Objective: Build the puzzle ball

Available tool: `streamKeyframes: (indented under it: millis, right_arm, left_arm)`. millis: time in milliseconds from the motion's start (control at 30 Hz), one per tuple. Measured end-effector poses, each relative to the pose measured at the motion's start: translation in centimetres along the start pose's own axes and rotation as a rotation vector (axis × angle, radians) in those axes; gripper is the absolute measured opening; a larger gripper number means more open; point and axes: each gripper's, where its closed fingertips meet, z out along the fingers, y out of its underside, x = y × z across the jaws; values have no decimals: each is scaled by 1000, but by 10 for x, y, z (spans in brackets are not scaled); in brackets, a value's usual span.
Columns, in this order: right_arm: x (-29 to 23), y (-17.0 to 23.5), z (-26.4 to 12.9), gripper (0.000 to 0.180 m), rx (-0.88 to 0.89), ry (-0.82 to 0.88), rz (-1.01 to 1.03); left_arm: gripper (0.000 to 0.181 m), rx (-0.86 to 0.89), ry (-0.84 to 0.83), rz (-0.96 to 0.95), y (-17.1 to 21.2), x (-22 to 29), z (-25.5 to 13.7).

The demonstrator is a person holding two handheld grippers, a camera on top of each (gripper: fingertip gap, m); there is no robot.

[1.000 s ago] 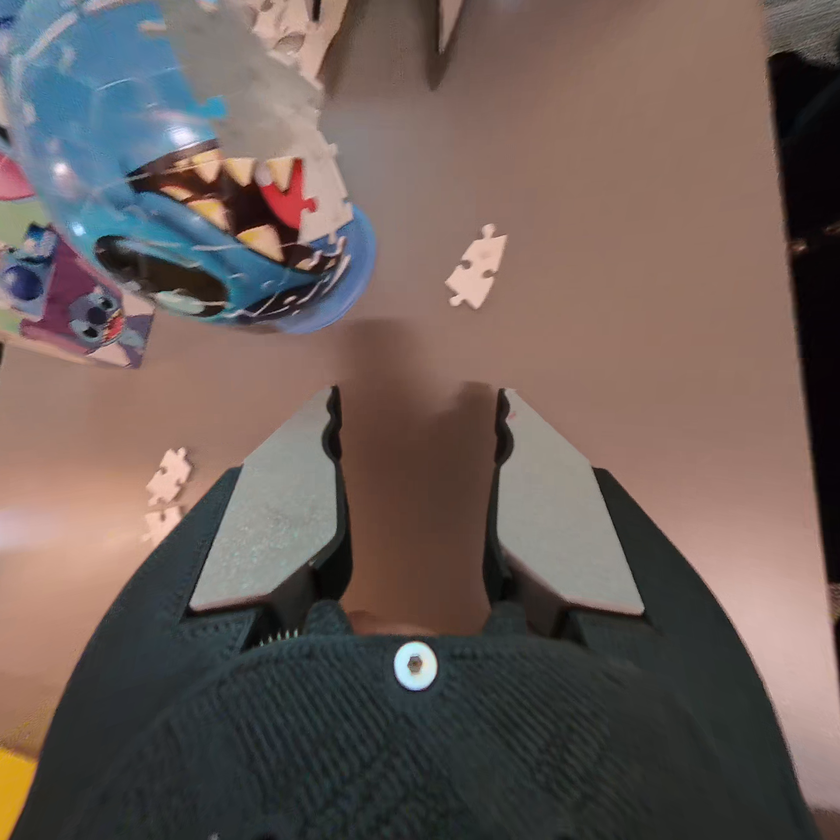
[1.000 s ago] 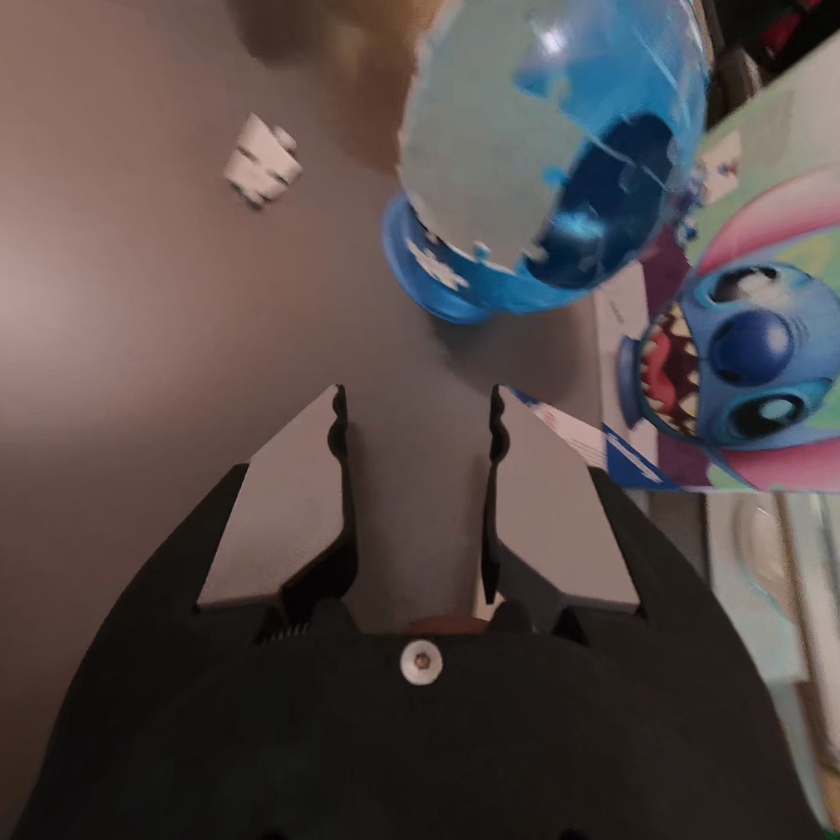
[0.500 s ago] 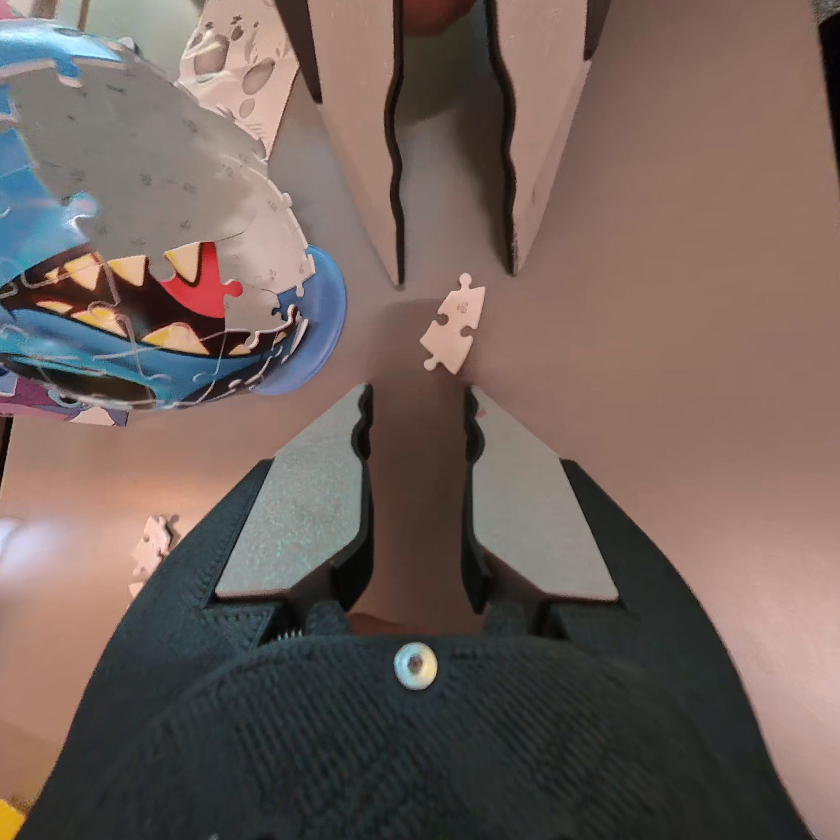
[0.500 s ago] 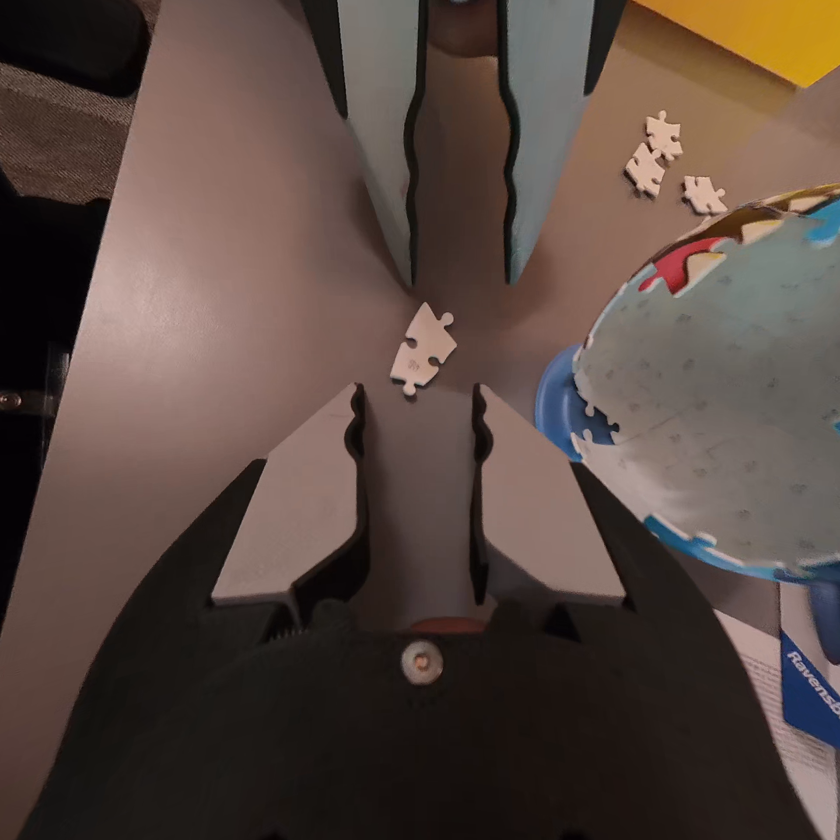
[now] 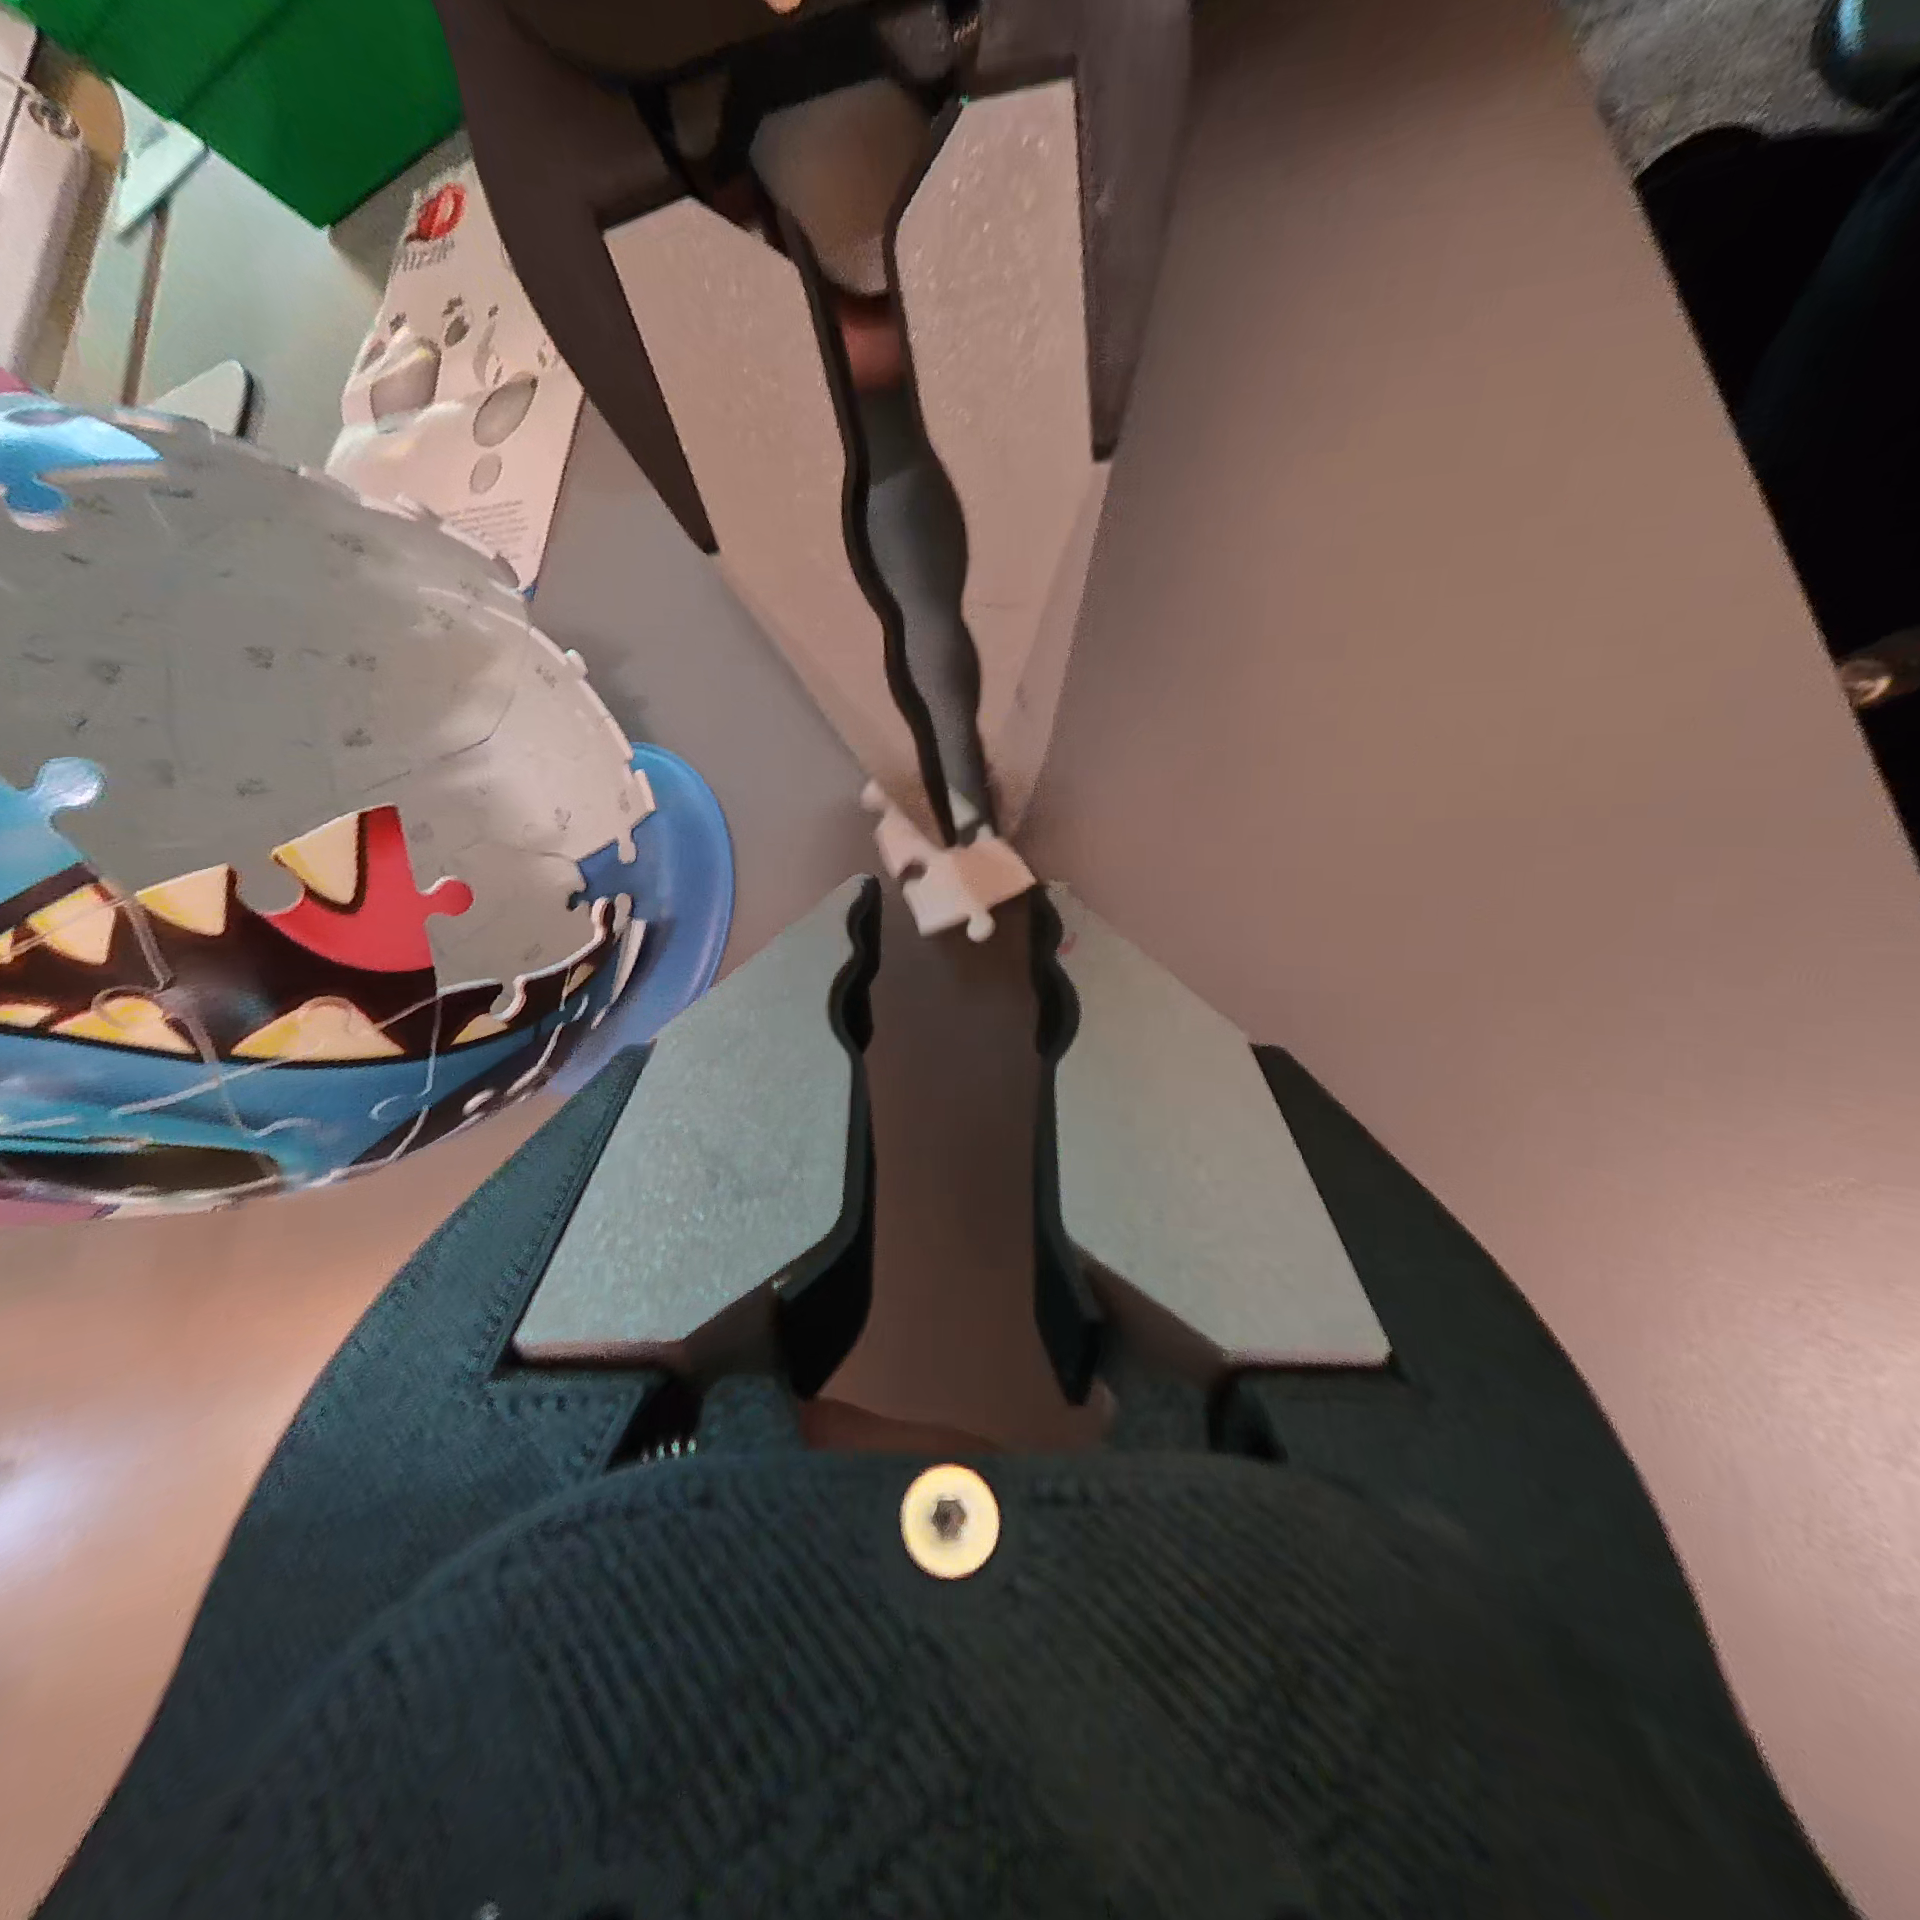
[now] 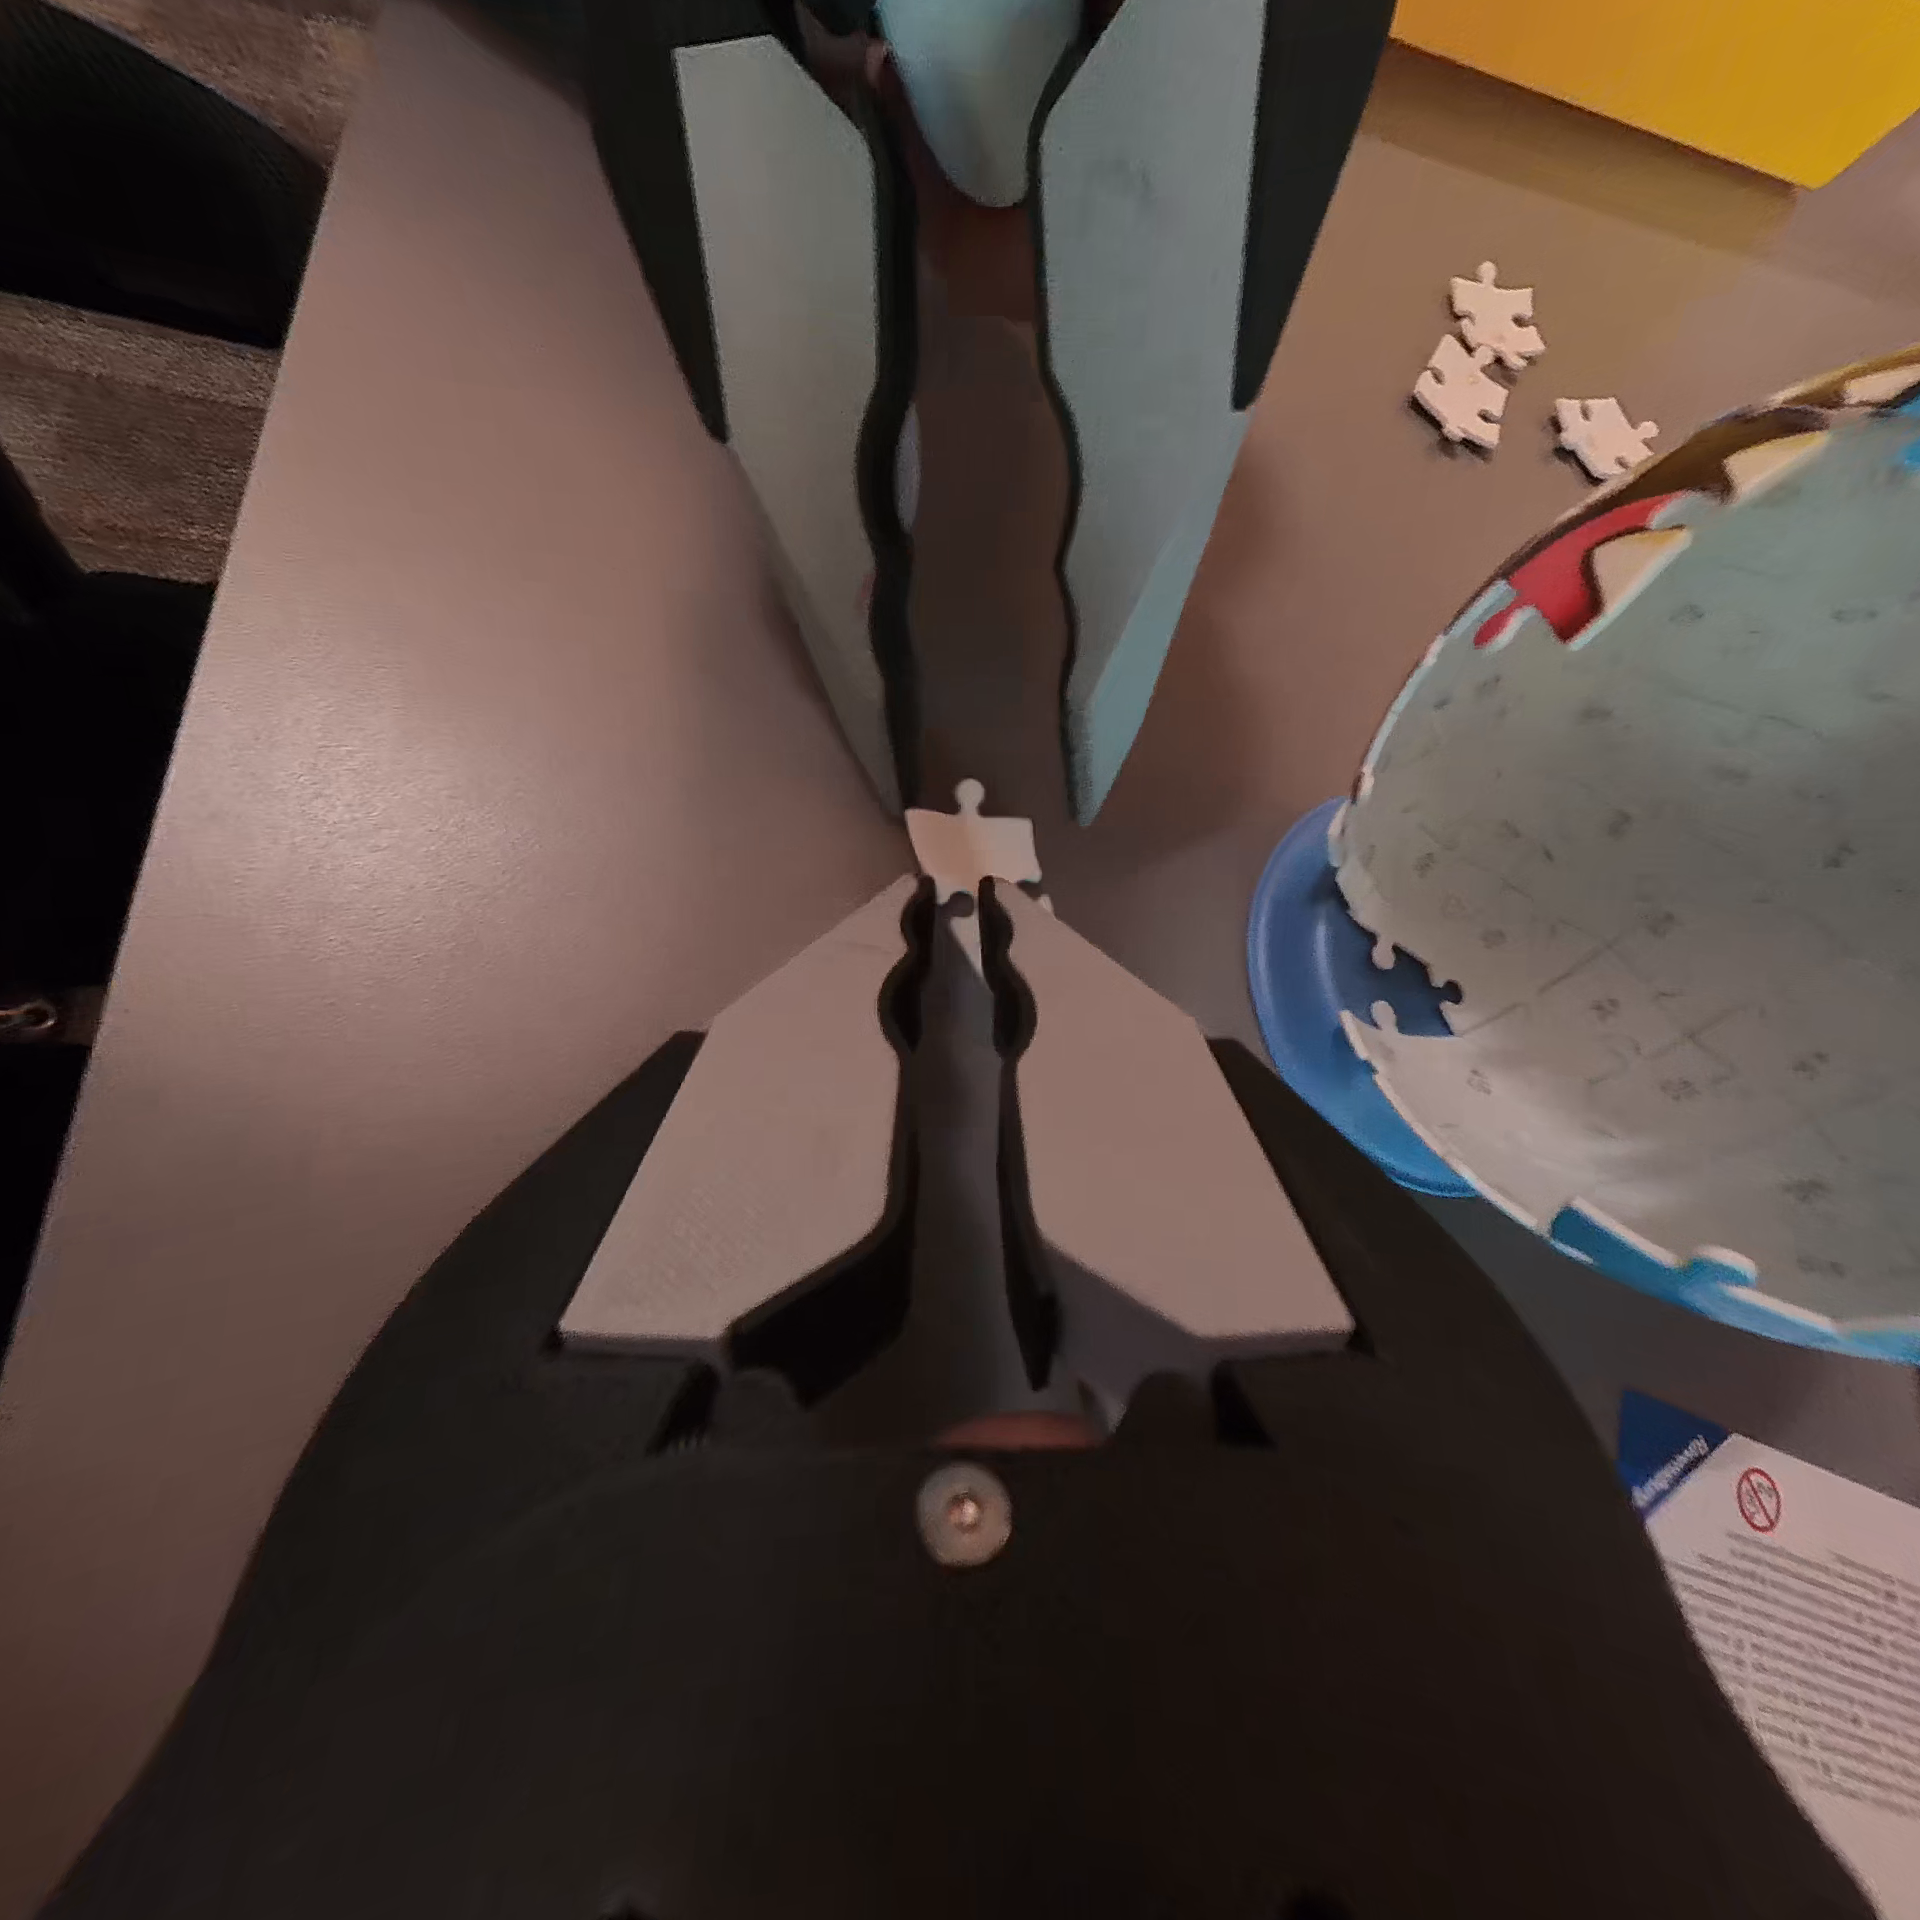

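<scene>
Pinching: right gripper (image 6: 954, 896) nips white puzzle piece (image 6: 971, 844) at its near edge, mid table (image 6: 436, 790)
Left gripper (image 5: 951, 909): fingers spread, tips just beside piece, facing right one
Puzzle ball (image 6: 1662, 914): half-built on blue stand (image 6: 1299, 997), nr piece
Loose pieces (image 6: 1491, 358): far side, by yellow box (image 6: 1662, 73)

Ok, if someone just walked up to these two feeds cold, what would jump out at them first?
Probably the half-built puzzle ball: blue, with a toothy cartoon mouth, on its blue stand, off to the left gripper's left. Next, the two grippers meeting nose to nose over one white puzzle piece on the brown table; the right gripper is pinched on it, the left is open. Three spare pieces lie beyond the ball.
</scene>
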Motion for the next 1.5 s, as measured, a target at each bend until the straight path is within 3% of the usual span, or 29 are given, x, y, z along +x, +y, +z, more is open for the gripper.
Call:
streamKeyframes:
  millis: [67, 200, 400, 600, 800, 1000, 1367, 1500]
  right_arm:
    - [4, 2, 0, 1, -10, 38, -13]
    - [5, 2, 0, 0, -14, 60, -36]
    - [18, 14, -15, 32, -23, 66, 52]
    - [18, 15, -12, 31, -22, 26, 147]
    - [18, 13, -9, 50, -41, 30, 220]
    - [8, 10, -7, 31, -30, -15, 210]
    - [13, 10, -6, 42, -27, 1, 238]
    - [14, 11, -5, 29, -28, -5, 266]
  left_arm:
    - [16, 27, 21, -8, -2, 4, 2]
    - [14, 27, -25, -4, 0, 0, 4]
    - [9, 20, -49, -18, 7, -4, 1]
    - [2, 4, -58, -11, 9, -5, 3]
    - [0, 0, -61, 3, 9, -3, 4]
    - [0, 11, -54, 29, 2, 1, 8]
    - [0, 17, -65, 56, -1, 3, 9]
    - [0, 15, -61, 46, 0, 3, 9]
